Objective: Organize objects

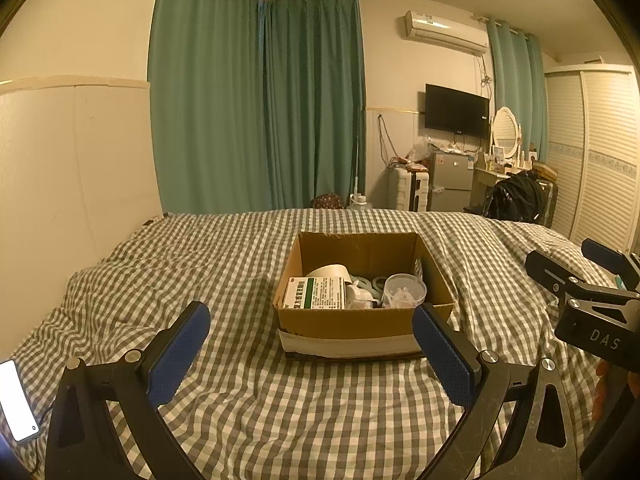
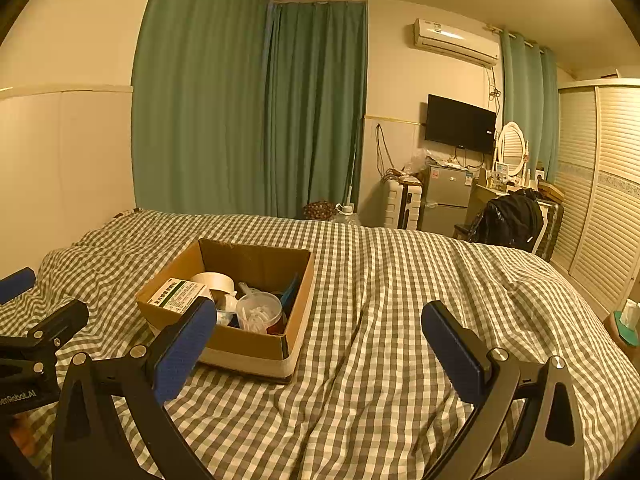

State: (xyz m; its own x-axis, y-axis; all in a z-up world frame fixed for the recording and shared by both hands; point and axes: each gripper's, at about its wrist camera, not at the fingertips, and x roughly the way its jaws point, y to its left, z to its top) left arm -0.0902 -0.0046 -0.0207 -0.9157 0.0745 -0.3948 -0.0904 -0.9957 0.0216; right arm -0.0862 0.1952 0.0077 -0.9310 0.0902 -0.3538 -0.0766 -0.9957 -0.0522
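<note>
While both grippers hang empty, jaws wide, left gripper point(image 1: 311, 354) nearest the cardboard box point(image 1: 362, 322) mid-bed, sorting looks unstarted or finished; next, choosing an item like the medicine carton point(image 1: 316, 293).

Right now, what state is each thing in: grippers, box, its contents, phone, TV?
Left gripper: open, empty.
Right gripper: open, empty.
Cardboard box: open-topped, upright on the checked bedspread.
Medicine carton: closed, lying in the box.
Tape roll: inside, behind the carton.
Clear plastic cup: upright in the box.
Phone: screen lit.
TV: off.
</note>
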